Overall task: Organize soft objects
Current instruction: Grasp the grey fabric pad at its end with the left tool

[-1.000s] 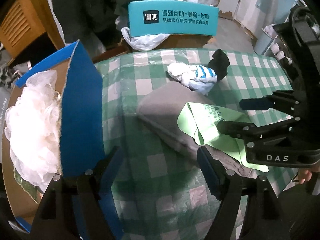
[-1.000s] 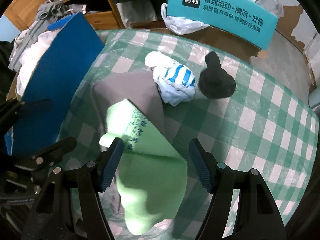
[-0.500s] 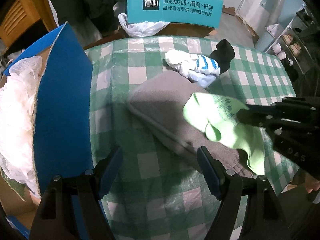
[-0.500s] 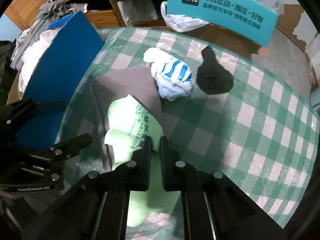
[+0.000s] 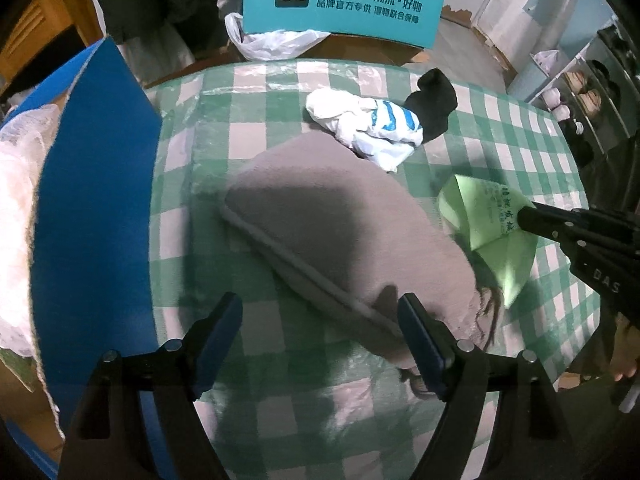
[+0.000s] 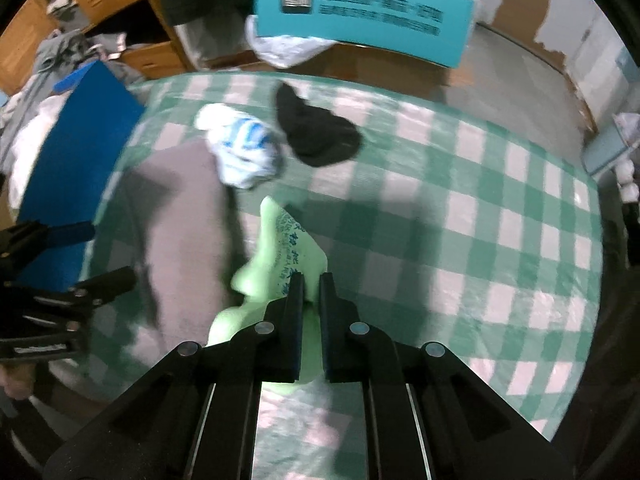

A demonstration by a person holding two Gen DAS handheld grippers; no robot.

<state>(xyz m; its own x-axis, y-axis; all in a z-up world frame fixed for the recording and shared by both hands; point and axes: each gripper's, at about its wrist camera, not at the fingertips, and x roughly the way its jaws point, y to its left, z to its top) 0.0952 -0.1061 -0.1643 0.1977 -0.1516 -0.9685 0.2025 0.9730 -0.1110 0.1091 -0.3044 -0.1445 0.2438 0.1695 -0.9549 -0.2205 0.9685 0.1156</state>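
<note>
A large grey cloth (image 5: 340,224) lies on the green checked tablecloth (image 5: 280,400). My left gripper (image 5: 318,304) hovers over its near edge, jaws opening, pads not pressing anything. My right gripper (image 6: 312,280) is shut on a light green printed cloth (image 6: 280,248), which hangs from it beside the grey cloth's right end (image 5: 488,216). A white and blue striped bundle (image 5: 372,124) and a black sock (image 5: 434,104) lie together at the far side of the table.
A blue cardboard box flap (image 5: 96,200) stands at the left, with white mesh stuff (image 5: 16,200) inside the box. A teal printed box (image 5: 340,0) and a plastic bag (image 5: 272,40) sit beyond the table. Shelves stand at the far right.
My right gripper shut on the green cloth and drew it to the right, off the grey cloth. My left gripper came lower and nearer to the grey cloth's edge.
</note>
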